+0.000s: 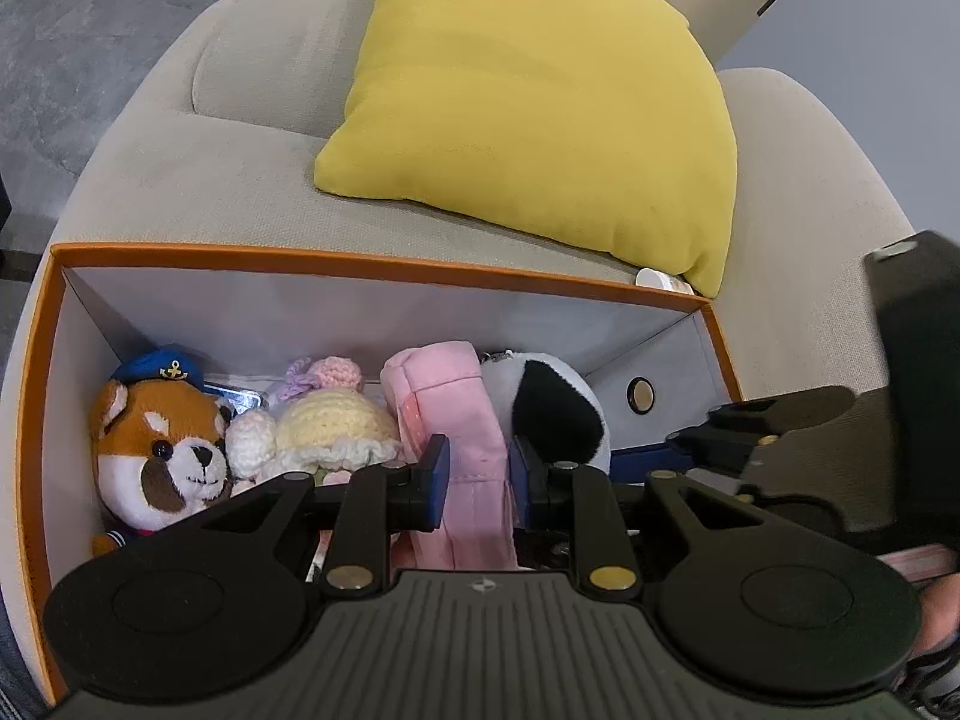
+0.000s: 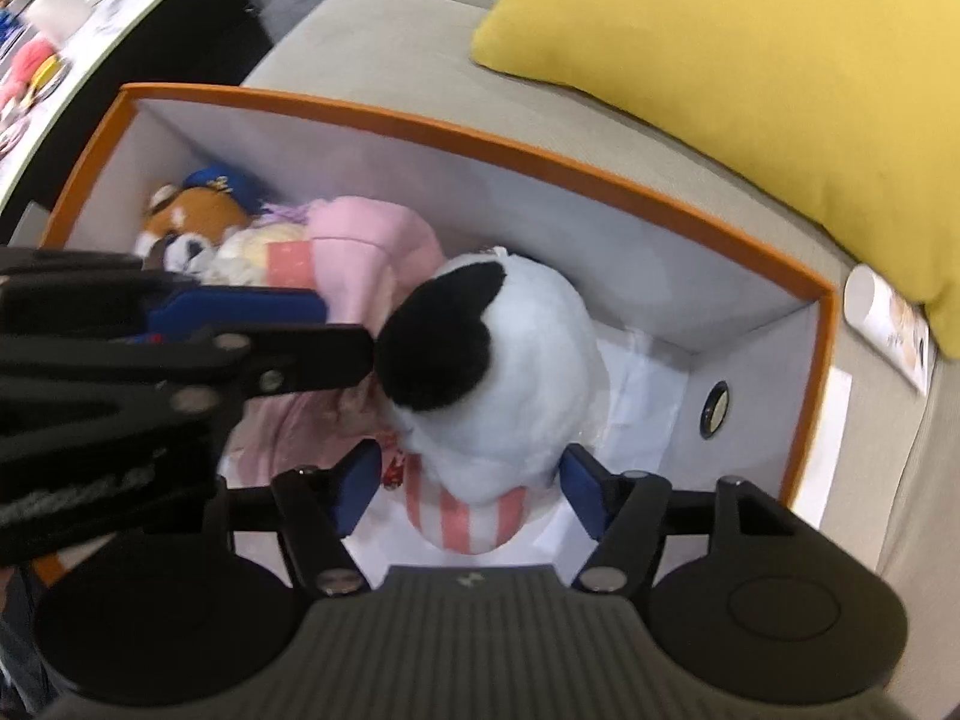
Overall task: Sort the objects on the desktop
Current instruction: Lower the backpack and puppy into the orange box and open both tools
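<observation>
1. my left gripper [image 1: 478, 483] is clamped on the pink pouch [image 1: 462, 450] inside the orange box [image 1: 360, 267].
2. my right gripper [image 2: 471, 495] has its jaws apart, flanking the white-and-black plush [image 2: 498, 372]; contact unclear.
3. the plush sits in the box, just right of the pouch; fox plush [image 1: 156, 450] at the box's left end.

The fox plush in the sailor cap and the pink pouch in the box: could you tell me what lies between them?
In the left wrist view, a crocheted yellow doll lies between the fox plush and the pink pouch.
</observation>
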